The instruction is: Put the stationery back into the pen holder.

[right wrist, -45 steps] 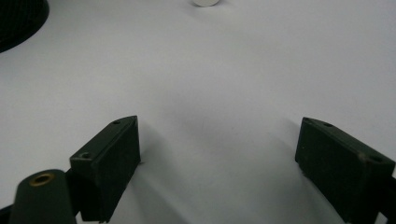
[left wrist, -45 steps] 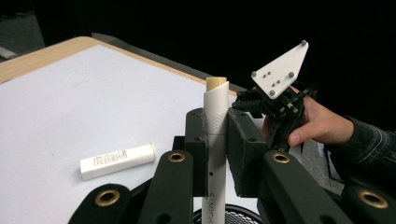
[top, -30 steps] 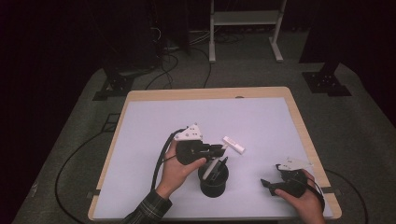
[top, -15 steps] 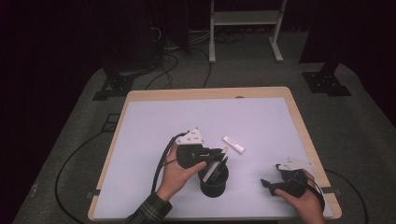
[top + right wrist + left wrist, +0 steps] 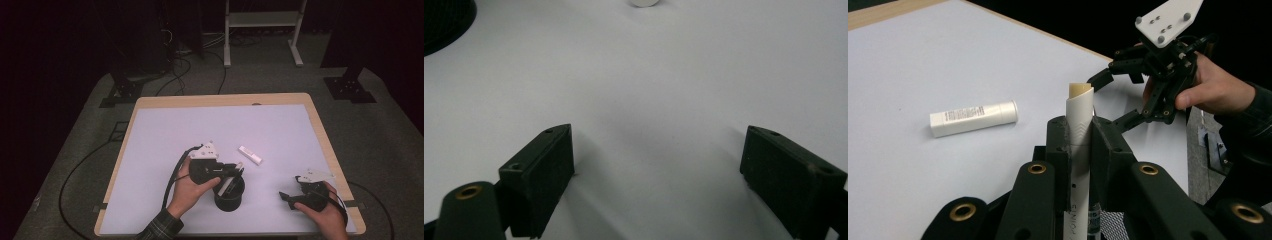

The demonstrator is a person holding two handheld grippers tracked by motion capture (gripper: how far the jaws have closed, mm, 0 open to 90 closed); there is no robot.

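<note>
Left gripper (image 5: 1080, 150): fingers pinching white tube (image 5: 1079, 120) above black cup (image 5: 229, 191). Right gripper (image 5: 656, 170): fingers spread, resting on tabletop (image 5: 165, 135). Second white tube (image 5: 973, 117) lying flat.

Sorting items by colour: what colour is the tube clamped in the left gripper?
White tube with a cream tip, clearest in the left gripper view.

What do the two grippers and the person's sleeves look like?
Both the left gripper and the right gripper are black with flat rectangular pads and brass-coloured pivot rings. Each carries a pale three-cornered plate on top and trails a black cable. The left sleeve is dark plaid.
</note>
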